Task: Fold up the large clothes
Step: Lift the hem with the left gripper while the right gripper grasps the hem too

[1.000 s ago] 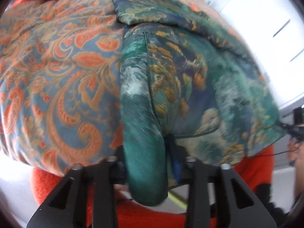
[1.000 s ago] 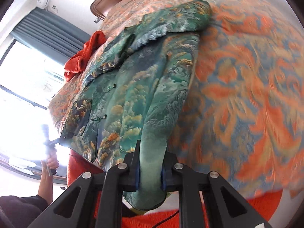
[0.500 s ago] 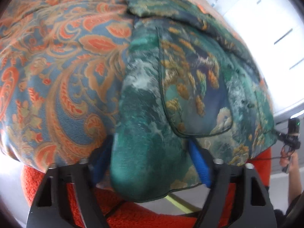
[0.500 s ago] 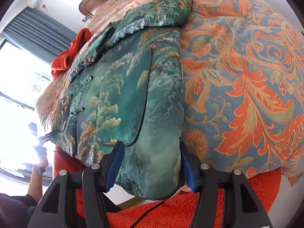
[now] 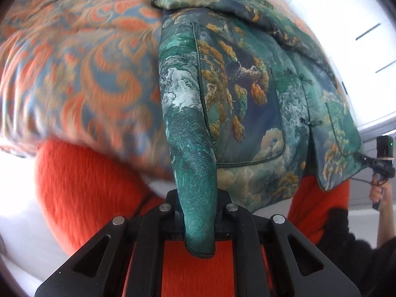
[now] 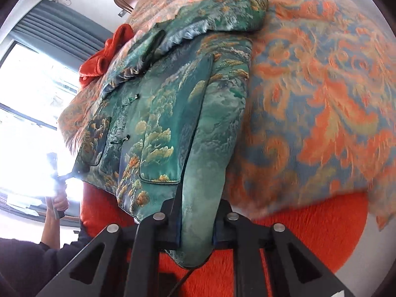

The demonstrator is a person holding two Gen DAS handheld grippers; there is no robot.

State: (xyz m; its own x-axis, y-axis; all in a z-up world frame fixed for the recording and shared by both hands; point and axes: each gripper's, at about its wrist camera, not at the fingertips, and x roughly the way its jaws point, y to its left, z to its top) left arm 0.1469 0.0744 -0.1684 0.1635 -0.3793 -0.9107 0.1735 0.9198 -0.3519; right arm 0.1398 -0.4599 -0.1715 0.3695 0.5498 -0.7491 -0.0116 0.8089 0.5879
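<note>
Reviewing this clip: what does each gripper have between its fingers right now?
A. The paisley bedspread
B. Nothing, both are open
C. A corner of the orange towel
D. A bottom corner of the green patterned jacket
D: the left gripper and the right gripper are each shut on a hem corner of the jacket.

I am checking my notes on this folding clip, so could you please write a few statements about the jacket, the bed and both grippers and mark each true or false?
1. The left gripper is shut on a corner of the green jacket. True; its jaws have just been closing on the fabric.
2. The right gripper hangs open with nothing between its jaws. False: it is shut on the jacket's other bottom corner.
3. The jacket lies on a plain white sheet. False: it lies on an orange and blue patterned bedspread.
4. A red towel lies near the far end of the bed. True.
5. The jacket's front is unfastened and spread wide. False: its knot buttons look fastened.
</note>
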